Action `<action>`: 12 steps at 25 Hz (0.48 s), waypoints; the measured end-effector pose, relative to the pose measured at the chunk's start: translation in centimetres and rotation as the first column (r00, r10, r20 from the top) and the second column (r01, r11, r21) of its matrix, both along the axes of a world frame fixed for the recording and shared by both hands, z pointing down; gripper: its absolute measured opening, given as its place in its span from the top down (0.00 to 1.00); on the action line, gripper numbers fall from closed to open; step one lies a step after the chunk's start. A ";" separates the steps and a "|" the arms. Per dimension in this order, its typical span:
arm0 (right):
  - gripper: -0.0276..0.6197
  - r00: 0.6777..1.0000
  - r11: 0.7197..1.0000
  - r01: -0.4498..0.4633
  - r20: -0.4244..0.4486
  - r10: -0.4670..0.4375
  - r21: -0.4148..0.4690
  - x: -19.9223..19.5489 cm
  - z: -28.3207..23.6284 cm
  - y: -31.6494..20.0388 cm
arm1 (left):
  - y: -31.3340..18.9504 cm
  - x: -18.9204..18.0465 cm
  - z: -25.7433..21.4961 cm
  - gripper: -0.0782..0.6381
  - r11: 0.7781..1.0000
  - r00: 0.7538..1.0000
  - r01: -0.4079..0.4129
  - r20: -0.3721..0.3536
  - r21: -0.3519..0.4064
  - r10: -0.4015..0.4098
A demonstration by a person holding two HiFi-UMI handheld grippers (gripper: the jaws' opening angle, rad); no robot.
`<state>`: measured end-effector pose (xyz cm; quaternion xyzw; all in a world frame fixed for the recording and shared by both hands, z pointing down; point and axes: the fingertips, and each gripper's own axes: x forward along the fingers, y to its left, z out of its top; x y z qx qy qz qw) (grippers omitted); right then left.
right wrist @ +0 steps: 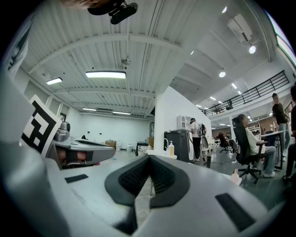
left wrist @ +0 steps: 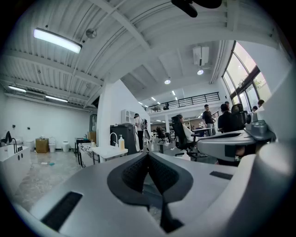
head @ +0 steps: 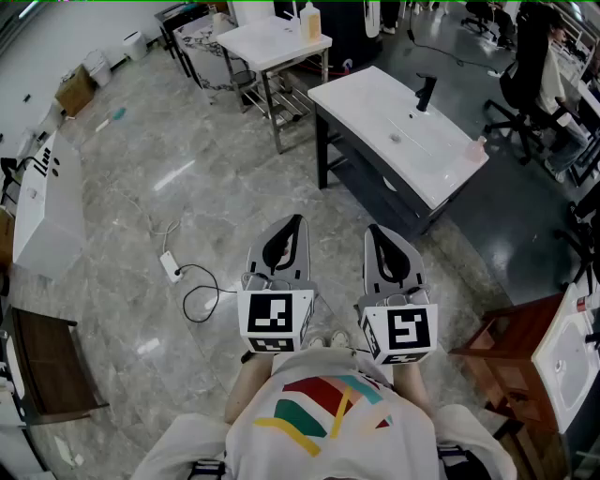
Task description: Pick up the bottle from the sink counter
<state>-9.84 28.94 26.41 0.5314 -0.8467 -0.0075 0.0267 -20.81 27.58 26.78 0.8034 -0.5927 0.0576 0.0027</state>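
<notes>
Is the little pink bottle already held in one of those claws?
No, the pink bottle sits at the sink counter's far corner, well away from the left gripper and the right gripper.

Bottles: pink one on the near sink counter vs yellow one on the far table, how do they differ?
Colour: the pink bottle is pale pink, the yellow bottle cream-yellow.
Place: pink sits at the end corner of the sink counter with the black faucet; yellow stands on the far table.
Size: pink looks shorter, though nearer.
Both look upright, near an edge.
</notes>
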 end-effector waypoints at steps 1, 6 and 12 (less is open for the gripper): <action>0.94 1.000 1.000 0.001 -0.002 -0.001 0.002 -0.1 -0.1 0.0 | 0.0 -0.1 -0.1 0.87 1.000 1.000 0.000 -0.001 0.003 0.000; 0.94 1.000 1.000 0.003 -0.015 -0.003 0.011 -0.2 -0.2 0.0 | -0.2 0.0 -0.3 0.87 1.000 1.000 -0.001 -0.004 0.011 0.001; 0.94 1.000 1.000 -0.012 -0.028 0.012 0.007 0.9 0.1 -0.2 | -0.6 0.7 0.1 0.87 1.000 1.000 -0.002 -0.009 0.002 0.002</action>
